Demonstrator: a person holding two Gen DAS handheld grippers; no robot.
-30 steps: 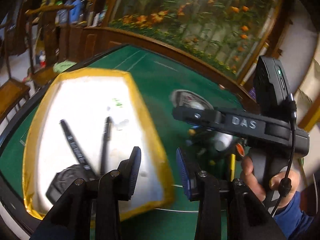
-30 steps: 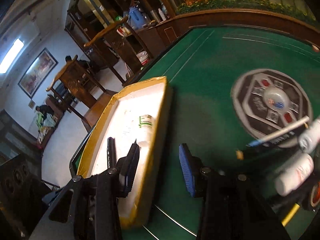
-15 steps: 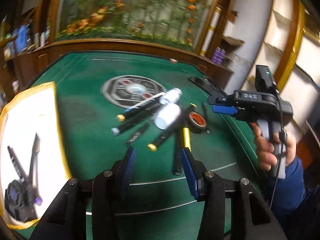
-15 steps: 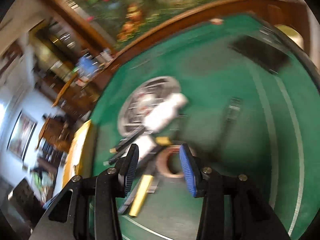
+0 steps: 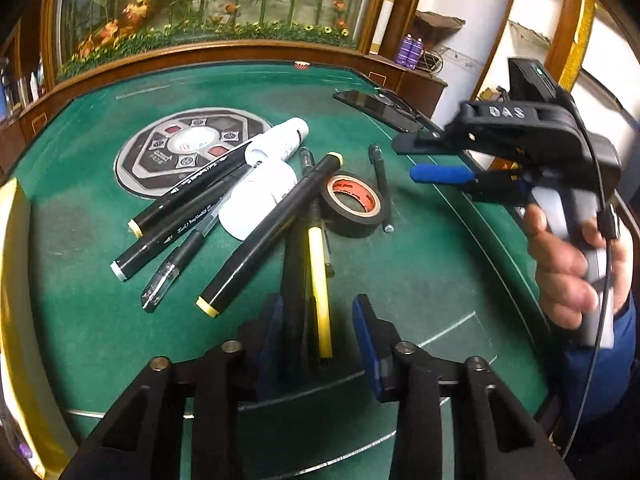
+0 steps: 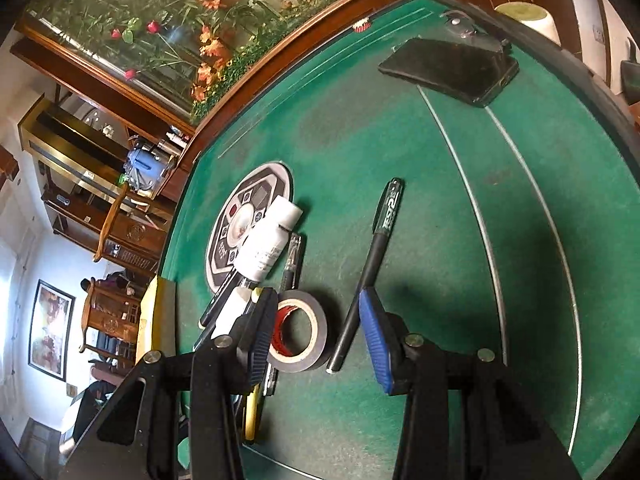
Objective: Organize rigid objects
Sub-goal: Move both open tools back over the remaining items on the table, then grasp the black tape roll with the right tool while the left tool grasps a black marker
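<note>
Both grippers have swung off the yellow-rimmed white tray [image 5: 10, 280] and across to the heap of pens on the green table [image 5: 420, 272].

From the left wrist, the left gripper [image 5: 316, 328] hangs over the near end of the heap, its jaws just narrowed but pressing nothing. A yellow pen [image 5: 318, 280] and a dark pen beside it lie between the pads at 6 o'clock. The black markers [image 5: 268, 232] fan out toward 9 o'clock, with two white bottles [image 5: 260, 196] behind. They look light, stiff and smooth, apt to roll, so I'd pinch one across mid-barrel. The right gripper [image 5: 424, 160] floats at 3 o'clock in a hand [image 5: 572, 264], jaws apart.

From the right wrist, its pads stand half open and empty, straddling a roll of black tape [image 6: 300, 332] with a red core and a slim black pen [image 6: 372, 272] running toward 12 o'clock. The tape looks light and firm, easiest taken across its wall. A dark phone [image 6: 448, 68] lies well apart at 1 o'clock.
</note>
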